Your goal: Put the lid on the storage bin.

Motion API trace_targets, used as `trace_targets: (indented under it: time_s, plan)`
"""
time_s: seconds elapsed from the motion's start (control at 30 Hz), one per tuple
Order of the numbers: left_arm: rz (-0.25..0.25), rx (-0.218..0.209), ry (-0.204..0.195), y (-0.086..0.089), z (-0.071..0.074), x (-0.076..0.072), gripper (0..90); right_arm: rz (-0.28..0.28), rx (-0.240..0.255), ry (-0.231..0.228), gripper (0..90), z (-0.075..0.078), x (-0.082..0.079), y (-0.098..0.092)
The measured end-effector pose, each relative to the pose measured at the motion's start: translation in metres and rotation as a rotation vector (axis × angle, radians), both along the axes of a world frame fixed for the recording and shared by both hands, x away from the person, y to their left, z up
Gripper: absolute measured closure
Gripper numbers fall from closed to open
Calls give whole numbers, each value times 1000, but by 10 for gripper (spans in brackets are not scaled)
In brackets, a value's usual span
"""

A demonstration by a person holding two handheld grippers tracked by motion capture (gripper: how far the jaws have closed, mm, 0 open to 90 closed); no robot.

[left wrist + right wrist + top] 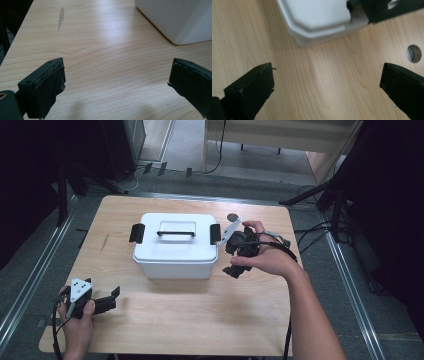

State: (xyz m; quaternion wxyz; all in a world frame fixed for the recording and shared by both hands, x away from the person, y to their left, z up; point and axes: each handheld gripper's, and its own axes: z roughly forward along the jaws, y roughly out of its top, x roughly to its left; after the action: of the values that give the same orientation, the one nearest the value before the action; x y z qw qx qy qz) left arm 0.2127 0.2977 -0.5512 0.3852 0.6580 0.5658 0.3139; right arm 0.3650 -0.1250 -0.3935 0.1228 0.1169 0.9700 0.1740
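Observation:
A white lidded box stands in the middle of the wooden table. It has a flat handle on its lid and a black latch at its left end and its right end. My right gripper hovers open just right of the box, close to the right latch. In the right gripper view the box corner and that latch lie ahead of the wide-apart jaws. My left gripper rests open near the front left corner; its jaws frame bare wood, with the box corner beyond.
A small round hole sits in the tabletop behind the right gripper, also seen as a round hole in the right gripper view. A faint mark streaks the wood at the left. Grey floor, metal rails and cables surround the table.

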Motion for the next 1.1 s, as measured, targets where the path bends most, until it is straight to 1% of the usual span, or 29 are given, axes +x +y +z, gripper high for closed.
trace_targets:
  time_s: [0.07, 0.13, 0.3, 0.47, 0.63, 0.73, 0.8, 0.83, 0.97, 1.03, 1.07, 1.1]
  plan:
    - [1, 1, -1, 0, 0, 0, 10, -20, -1, -3, 0, -5, -2, -5]
    - [-1, 2, 0, 0, 0, 0, 10, -43, 8, 3, 0, -11, -4, -11]
    - [-2, 5, 0, 0, 0, 0, 10, -70, 19, 3, 0, -25, -9, -23]
    - [-3, 7, 0, 0, 0, 0, 10, -100, 32, 16, 0, -37, -15, -32]
    - [-3, 7, 0, 0, 0, 0, 10, -137, 44, 24, 0, -51, -20, -46]
    - [-2, 8, -1, 0, 0, 0, 10, -173, 61, 33, 0, -59, -22, -57]
    - [-2, 8, -1, -1, 0, 0, 10, -218, 91, 41, 0, -64, -25, -69]
    - [-3, 8, 0, -1, 0, 0, 10, -218, 91, 41, 0, -64, -25, -69]
    - [-2, 11, -1, -1, 0, 0, 10, -272, 123, 39, 0, -72, -29, -85]
    - [-2, 11, -2, -1, 0, 0, 10, -299, 129, 41, 0, -77, -31, -92]
    - [-1, 12, 0, -1, 0, 0, 10, -315, 137, 44, 0, -81, -33, -100]
    - [-1, 13, 0, -1, 0, 0, 10, -315, 137, 44, 0, -81, -33, -100]
